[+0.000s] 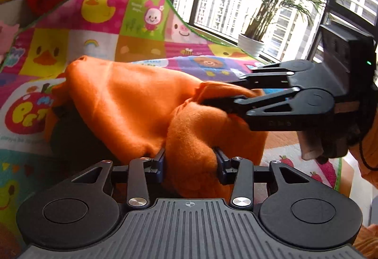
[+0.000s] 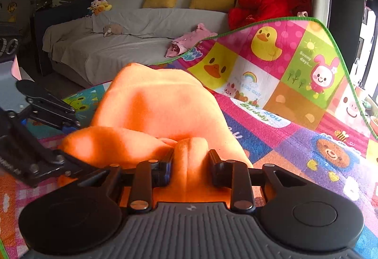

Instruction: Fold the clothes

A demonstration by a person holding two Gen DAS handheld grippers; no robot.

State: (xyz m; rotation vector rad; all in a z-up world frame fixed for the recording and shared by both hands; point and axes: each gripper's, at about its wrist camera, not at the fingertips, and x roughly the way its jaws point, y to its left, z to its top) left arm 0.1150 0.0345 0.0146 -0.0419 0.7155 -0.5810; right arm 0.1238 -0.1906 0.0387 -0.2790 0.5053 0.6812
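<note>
Orange garment lifted, unfolded

It is gripped bunched by left claw and right claw; folding is barely begun.

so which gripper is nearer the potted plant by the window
Right. The right gripper, shut on the orange garment, sits just below the potted plant on the sill. The left gripper, also gripping the garment, is farther back.
</note>
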